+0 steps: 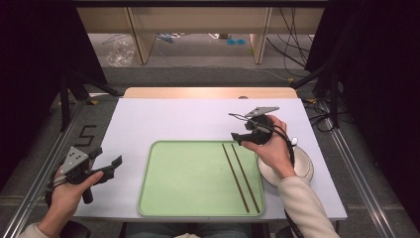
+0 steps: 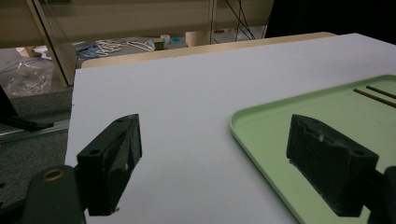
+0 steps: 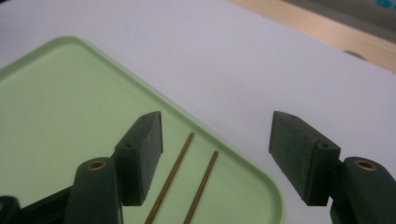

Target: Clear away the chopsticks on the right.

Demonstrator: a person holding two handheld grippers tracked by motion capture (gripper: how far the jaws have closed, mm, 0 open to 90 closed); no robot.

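Two thin brown wooden chopsticks (image 1: 241, 177) lie side by side, apart, along the right side of a pale green rounded plastic tray (image 1: 168, 198) on the white table (image 1: 173, 119). The right gripper (image 1: 240, 138) hovers above their far ends, jaws spread wide, nothing between them. The left gripper (image 1: 111, 166) rests left of the tray, jaws likewise wide and empty.

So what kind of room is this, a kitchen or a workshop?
More likely a lab or recording setup than a kitchen: a white table hemmed in by black curtains, loose cables across the floor, and a staged green tray with chopsticks laid out for handheld grippers.
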